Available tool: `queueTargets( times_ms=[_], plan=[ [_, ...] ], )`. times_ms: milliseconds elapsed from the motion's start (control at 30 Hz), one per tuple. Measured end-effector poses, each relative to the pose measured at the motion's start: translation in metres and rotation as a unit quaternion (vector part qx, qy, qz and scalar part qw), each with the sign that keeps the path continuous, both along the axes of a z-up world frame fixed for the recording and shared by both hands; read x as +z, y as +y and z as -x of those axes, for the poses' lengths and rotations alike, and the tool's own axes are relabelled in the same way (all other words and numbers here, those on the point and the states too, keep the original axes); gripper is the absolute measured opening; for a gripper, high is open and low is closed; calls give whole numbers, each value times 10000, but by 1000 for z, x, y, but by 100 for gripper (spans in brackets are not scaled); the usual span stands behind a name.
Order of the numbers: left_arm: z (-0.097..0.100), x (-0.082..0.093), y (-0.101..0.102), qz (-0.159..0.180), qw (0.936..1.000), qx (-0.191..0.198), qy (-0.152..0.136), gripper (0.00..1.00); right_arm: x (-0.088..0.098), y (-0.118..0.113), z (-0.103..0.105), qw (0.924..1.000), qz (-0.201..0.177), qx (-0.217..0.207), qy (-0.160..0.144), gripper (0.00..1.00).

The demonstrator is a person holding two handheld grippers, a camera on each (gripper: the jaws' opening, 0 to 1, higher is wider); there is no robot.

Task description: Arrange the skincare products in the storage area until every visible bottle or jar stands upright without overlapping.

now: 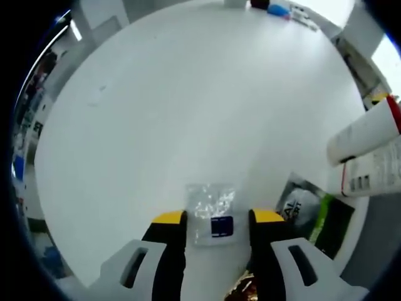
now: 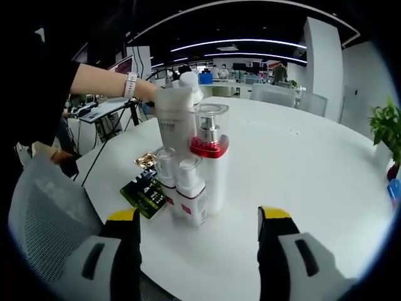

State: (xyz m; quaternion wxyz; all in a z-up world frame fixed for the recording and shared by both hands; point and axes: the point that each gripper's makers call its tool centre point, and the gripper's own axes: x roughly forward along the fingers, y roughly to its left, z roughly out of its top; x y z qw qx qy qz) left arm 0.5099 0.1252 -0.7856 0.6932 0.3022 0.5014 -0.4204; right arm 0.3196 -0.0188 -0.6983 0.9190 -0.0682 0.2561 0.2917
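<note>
A cluster of skincare products stands on the round white table (image 2: 301, 163). It holds a tall pump bottle (image 2: 210, 150) with a red collar and clear cap, two small clear-capped bottles (image 2: 166, 168) (image 2: 188, 188), and behind them a white tube (image 2: 174, 119). My right gripper (image 2: 199, 214) is open, short of the cluster with nothing between its jaws. A person's arm with a watch (image 2: 130, 84) reaches behind the tube. My left gripper (image 1: 218, 217) is open over a clear sachet (image 1: 213, 213) with a blue label. The white tube (image 1: 366, 135) with a red band sits at the right edge.
Green and black sachets (image 2: 145, 191) and a gold one (image 2: 145, 160) lie left of the bottles; silver and green sachets (image 1: 310, 213) lie by the left gripper. A mesh chair (image 2: 44, 213) stands at the table's near edge. Red and blue items (image 1: 269, 7) sit far across. A plant (image 2: 388, 132) is on the right.
</note>
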Motion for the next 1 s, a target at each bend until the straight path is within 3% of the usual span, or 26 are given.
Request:
queueTargets(
  times_ms=[433, 1000],
  plan=[
    [7, 1, 2, -35, 10000, -21, 69, 36, 2, 2, -1, 9999, -102, -22, -38, 85],
    [4, 14, 5, -23, 9999, -50, -90, 36, 0, 5, 0, 9999, -80, 53, -35, 97]
  ],
)
